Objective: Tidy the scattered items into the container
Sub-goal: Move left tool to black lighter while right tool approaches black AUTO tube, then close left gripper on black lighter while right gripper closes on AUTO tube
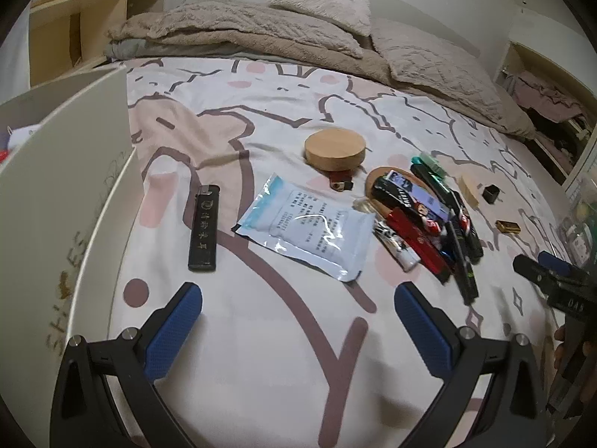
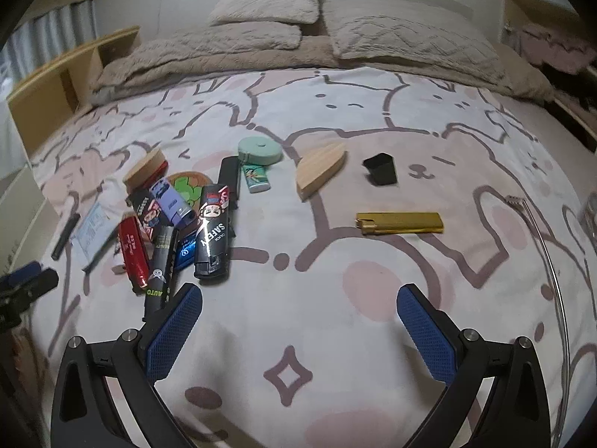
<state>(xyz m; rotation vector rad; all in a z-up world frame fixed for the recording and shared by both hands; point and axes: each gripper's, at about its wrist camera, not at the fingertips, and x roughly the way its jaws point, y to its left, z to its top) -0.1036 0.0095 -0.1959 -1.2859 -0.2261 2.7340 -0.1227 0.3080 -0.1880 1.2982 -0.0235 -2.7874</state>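
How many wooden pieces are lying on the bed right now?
3 clearly. A round wooden disc beyond the white pouch; a boat-shaped wooden block left of the small black cube; a flat wooden coaster under the lighter pile, which may hide more.

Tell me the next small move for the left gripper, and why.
Probably ease the left gripper forward and left over the black lighter. Its jaws are open and empty, that lighter lies alone clear of the pile, and it is the item nearest the white container.
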